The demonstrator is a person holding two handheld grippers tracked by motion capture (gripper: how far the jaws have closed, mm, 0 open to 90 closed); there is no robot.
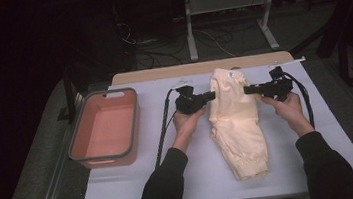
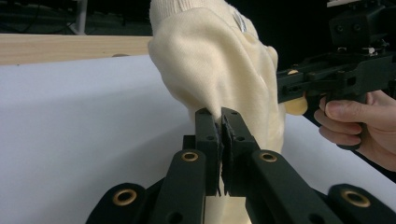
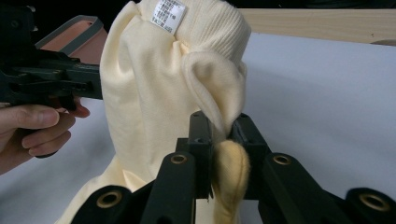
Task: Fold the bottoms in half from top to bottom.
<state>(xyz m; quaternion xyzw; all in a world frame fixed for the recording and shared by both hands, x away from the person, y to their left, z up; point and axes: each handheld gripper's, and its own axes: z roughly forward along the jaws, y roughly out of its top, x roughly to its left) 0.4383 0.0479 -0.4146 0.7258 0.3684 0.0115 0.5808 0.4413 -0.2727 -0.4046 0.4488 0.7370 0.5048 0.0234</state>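
I see cream garment (image 1: 235, 123) lying lengthwise mid-table, upper end lifted between both tools. Left gripper (image 1: 210, 95) clenched on garment's left edge — jaws nearly together, thin fold pinched. Right gripper (image 1: 248, 90) clamped on right edge, thicker bunch of cloth between jaws. Open white tabletop (image 1: 318, 128) either side of garment. Pink bin (image 1: 105, 130) at table's left edge, well apart from left gripper.
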